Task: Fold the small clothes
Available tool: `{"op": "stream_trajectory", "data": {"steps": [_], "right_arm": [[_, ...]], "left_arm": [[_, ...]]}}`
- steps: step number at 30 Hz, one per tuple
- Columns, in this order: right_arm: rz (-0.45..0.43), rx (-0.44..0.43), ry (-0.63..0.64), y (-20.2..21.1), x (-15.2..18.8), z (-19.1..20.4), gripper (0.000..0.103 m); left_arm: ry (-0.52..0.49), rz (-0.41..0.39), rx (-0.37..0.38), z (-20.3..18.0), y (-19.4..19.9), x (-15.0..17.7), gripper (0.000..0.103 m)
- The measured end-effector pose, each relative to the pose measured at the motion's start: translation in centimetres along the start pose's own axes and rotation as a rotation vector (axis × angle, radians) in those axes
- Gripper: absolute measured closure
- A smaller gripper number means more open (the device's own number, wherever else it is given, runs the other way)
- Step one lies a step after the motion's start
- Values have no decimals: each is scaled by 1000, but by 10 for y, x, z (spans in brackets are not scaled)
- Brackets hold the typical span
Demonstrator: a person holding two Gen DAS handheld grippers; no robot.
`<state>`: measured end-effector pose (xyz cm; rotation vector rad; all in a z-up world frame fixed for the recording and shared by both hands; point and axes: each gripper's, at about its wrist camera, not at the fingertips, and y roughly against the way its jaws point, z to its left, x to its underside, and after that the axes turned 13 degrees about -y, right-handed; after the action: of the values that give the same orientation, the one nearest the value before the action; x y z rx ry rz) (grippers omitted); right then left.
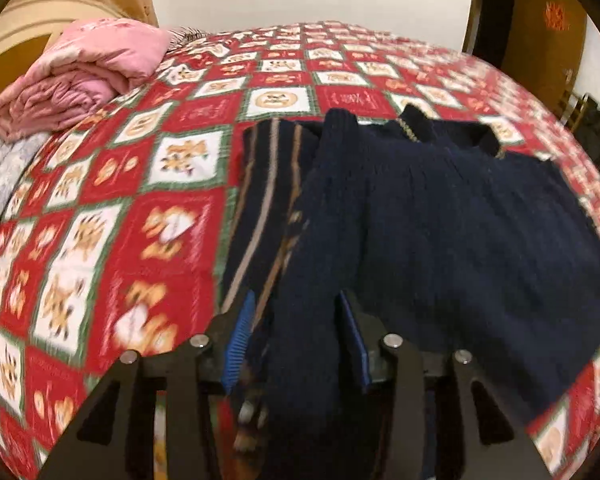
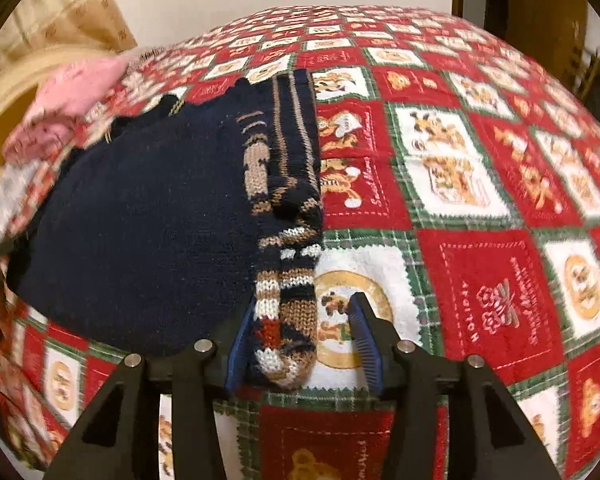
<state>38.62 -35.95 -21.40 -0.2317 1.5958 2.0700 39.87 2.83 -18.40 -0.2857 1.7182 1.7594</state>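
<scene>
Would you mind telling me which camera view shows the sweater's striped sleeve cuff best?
The right wrist view: the striped cuff lies sharp and fully visible between the right gripper fingers on the bedspread. In the left wrist view, the left gripper straddles a blurred dark fold of the sweater; a cuff is barely discernible.

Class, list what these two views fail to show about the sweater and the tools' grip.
- Left wrist view: left tool straddles the navy sweater; blur hides whether it is pinched.
- Right wrist view: sweater's left side blurred, cut by the edge.
- Right tool around the striped sleeve; contact unclear.
</scene>
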Motion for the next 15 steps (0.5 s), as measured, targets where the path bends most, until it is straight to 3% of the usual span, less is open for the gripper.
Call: {"op": "stream_trajectory", "data": {"steps": [4, 7, 10, 15], "right_arm": [[-32, -3, -5, 14, 6, 5, 54], [-61, -12, 31, 26, 11, 16, 54], [-37, 3, 33, 23, 9, 21, 54], [10, -21, -10, 8, 5, 19, 55]], "left_arm": [[13, -16, -19, 7, 27, 22, 51], [22, 29, 0, 8, 22, 37, 51], [93, 36, 106, 12, 15, 49, 51], [143, 23, 157, 13, 13, 47, 60]]}}
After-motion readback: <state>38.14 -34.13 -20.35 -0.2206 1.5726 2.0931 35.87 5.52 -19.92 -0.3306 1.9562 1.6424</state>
